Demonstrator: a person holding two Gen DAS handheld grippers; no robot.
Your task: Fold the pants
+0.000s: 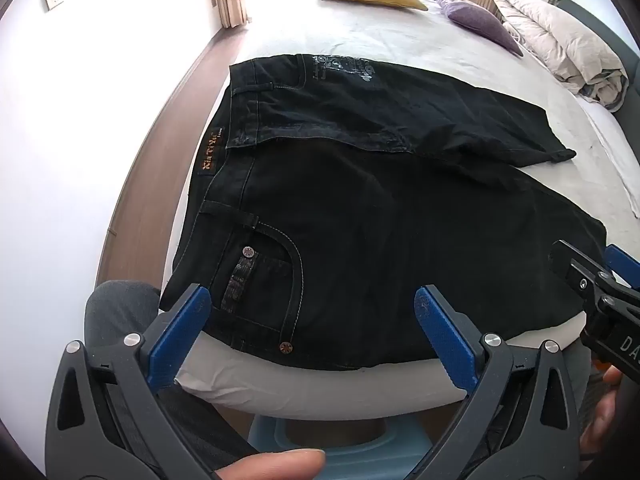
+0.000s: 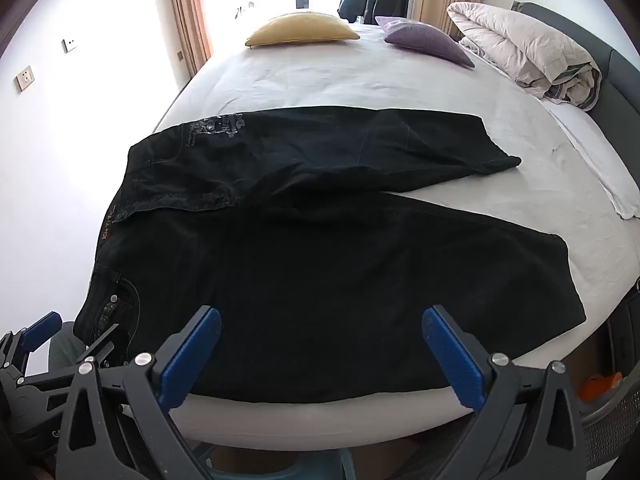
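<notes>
Black jeans (image 1: 380, 208) lie spread flat on the white bed, waistband to the left, both legs running right; they also show in the right wrist view (image 2: 320, 264). The far leg angles away from the near one. My left gripper (image 1: 312, 300) is open and empty, hovering at the bed's near edge over the front pocket and hip. My right gripper (image 2: 320, 320) is open and empty, hovering over the near leg at the bed's edge. The right gripper also shows at the right of the left wrist view (image 1: 592, 280).
The white bed sheet (image 2: 340, 80) stretches beyond the jeans. A yellow pillow (image 2: 300, 28), a purple pillow (image 2: 424, 40) and a rolled duvet (image 2: 528, 48) lie at the far end. A wall and wooden floor strip (image 1: 160, 152) run on the left.
</notes>
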